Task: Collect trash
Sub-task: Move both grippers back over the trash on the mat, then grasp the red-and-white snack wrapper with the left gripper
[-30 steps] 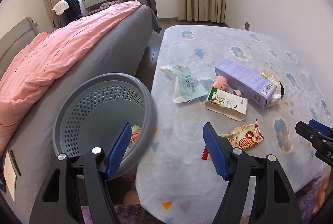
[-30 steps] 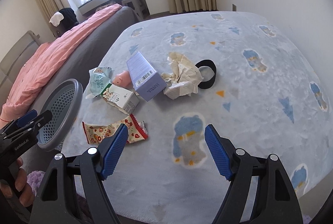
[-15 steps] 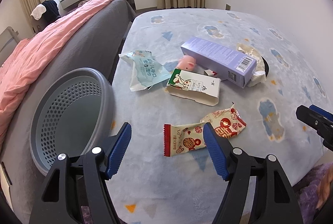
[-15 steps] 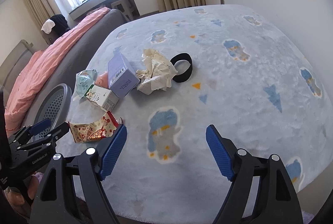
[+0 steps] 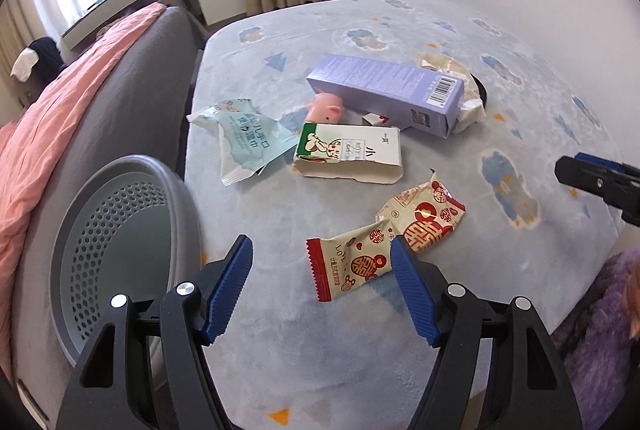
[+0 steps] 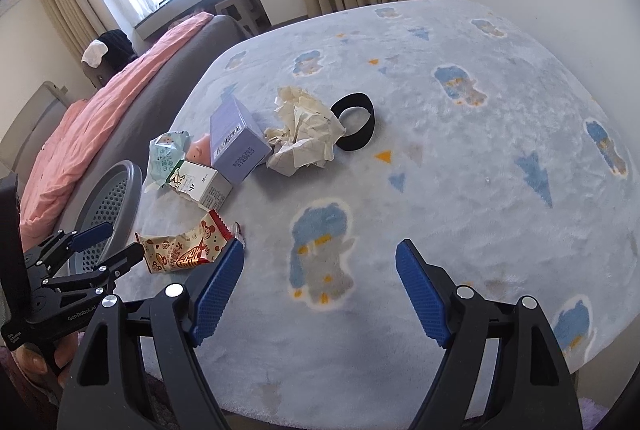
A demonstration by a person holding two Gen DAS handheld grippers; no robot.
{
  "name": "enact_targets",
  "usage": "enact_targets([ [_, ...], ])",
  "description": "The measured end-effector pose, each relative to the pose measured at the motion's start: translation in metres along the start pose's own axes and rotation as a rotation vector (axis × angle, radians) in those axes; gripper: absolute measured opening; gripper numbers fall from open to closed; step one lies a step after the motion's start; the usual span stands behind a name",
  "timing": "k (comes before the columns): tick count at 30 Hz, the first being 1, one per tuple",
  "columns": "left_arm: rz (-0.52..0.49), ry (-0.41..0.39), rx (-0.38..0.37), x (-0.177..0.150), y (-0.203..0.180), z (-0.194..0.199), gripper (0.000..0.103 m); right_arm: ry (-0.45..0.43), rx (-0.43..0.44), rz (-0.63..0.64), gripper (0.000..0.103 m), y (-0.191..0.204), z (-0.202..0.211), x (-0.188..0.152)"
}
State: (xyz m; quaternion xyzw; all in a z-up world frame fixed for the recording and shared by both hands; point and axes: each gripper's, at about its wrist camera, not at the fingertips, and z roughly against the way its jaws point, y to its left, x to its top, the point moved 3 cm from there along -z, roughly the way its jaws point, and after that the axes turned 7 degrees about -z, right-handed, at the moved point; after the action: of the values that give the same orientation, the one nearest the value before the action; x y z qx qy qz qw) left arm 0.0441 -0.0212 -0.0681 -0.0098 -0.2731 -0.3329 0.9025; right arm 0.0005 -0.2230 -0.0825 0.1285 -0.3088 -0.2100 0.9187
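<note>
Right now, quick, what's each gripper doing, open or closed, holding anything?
Left gripper: open, holding nothing, above the red snack wrapper.
Right gripper: open, holding nothing, over the blue rug.

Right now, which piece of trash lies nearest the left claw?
The red-and-cream snack wrapper, touching the left claw's right fingertip; the cartons and wipes packet lie farther off.

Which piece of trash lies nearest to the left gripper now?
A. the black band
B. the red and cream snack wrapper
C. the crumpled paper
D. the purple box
B. In the left wrist view the red and cream snack wrapper lies just ahead of the left gripper, whose jaws stand open, while the purple box, the crumpled paper and the black band lie farther back on the blanket.
</note>
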Motion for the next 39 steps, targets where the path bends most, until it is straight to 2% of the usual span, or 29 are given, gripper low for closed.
enact_targets([
  [8,-0.26,-0.011,-0.112,0.004,-0.015,-0.011,0.068,0.005,0.011,-0.012,0.077,0.001,-0.002,0.002],
  [11,-0.324,-0.021,-0.192,0.006,-0.023,-0.012,0.068,0.006,0.016,-0.02,0.077,0.0,-0.003,0.003],
  [22,-0.422,0.014,-0.239,0.014,-0.041,-0.039,0.068,0.021,0.041,-0.032,0.077,0.0,-0.005,0.003],
  [28,-0.413,0.033,-0.249,0.007,-0.046,-0.055,0.068,0.021,0.044,-0.034,0.077,0.0,-0.004,0.003],
  [32,-0.351,0.028,-0.269,0.008,-0.041,-0.058,0.067,0.022,0.043,-0.031,0.077,0.0,-0.005,0.002],
  [33,-0.33,0.026,-0.275,0.009,-0.04,-0.058,0.059,0.022,0.043,-0.031,0.077,0.0,-0.004,0.002],
  [39,-0.186,0.012,-0.292,0.013,-0.03,-0.058,0.041,0.021,0.035,-0.025,0.077,0.002,-0.007,0.001],
])
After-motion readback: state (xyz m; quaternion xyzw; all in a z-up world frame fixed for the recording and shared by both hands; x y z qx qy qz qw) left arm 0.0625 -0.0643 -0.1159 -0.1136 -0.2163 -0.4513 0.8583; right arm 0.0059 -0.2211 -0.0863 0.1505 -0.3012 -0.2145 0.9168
